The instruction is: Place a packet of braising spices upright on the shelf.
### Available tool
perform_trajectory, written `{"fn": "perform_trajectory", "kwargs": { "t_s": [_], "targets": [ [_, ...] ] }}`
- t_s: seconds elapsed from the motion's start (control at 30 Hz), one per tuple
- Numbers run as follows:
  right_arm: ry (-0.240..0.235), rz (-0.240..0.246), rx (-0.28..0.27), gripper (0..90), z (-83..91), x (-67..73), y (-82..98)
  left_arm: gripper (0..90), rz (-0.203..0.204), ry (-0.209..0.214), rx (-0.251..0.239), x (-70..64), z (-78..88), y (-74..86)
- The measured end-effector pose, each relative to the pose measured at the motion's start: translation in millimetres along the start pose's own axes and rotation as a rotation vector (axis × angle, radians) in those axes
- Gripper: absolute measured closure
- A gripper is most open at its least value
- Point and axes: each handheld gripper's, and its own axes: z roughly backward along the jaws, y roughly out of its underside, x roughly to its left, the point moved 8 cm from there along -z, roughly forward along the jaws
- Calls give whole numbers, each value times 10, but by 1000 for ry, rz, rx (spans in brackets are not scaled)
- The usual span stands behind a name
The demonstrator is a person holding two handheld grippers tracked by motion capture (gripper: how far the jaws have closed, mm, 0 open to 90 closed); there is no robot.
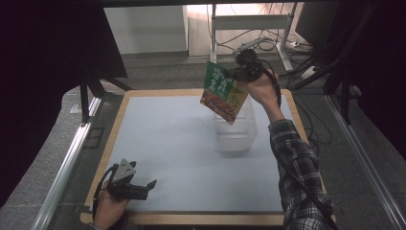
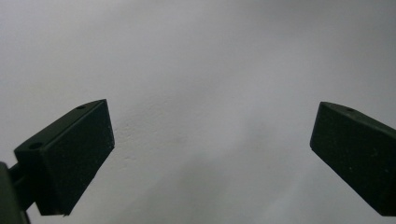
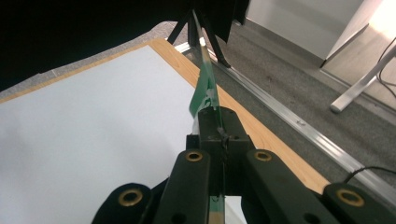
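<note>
Beyond the far edge of the wooden-rimmed table (image 1: 111, 143): grey carpet, a white desk frame (image 1: 249, 21), loose cables (image 1: 249, 40) and a power strip on the floor. Along both sides: metal rails (image 1: 62, 172); at left and right, black drapes. On the pale sheet covering the tabletop: nothing between the two tools but open surface.

Right of centre on the sheet: a clear plastic container (image 1: 235, 130), upright, lidless as far as can be told, contents impossible to make out through its translucent walls.

Above that container, held in the air: a flat food packet (image 1: 223, 91), green at the top with white lettering, a reddish dish pictured lower down, tilted with one corner hanging over the container's mouth. Pinched at its upper right edge by the right gripper (image 1: 244, 67), jaws closed tight on the thin packet, raised in a hand on a plaid-sleeved forearm (image 1: 299, 167). In the right gripper view: the packet (image 3: 204, 88) seen edge-on, rising straight out from between the clamped jaws, table edge and carpet behind.

At the near left corner of the table, well apart from packet and container: the left gripper (image 1: 143, 188), low over the sheet, grey plate on top. In the left gripper view: jaws spread wide, nothing between them, plain pale surface beyond.
</note>
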Motion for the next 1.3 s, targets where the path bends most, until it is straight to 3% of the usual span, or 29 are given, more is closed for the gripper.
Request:
{"fn": "perform_trajectory", "kwargs": {
  "t_s": [0.43, 0.77, 0.9, 1.03, 1.17, 1.3],
  "targets": [
    [23, -50, 88, 891, 272, -201, 287, 0, -8, -1, 9, -15, -14, 3],
    [28, -52, 139, 890, 60, -194, 402, 0, -11, -1, 11, -12, -15, 7],
    [32, -56, 122, 888, -14, -191, 425, 0, -11, 0, 11, -15, -16, 7],
    [28, -54, 125, 852, -55, -177, 445, 0, -13, 1, 13, -18, -19, 8],
    [38, -36, 152, 738, -83, -164, 486, 0, -16, -1, 13, -22, -17, 6],
    [40, -26, 99, 643, -67, -161, 470, 0, -13, 0, 14, -20, -21, 9]
  ]
}}
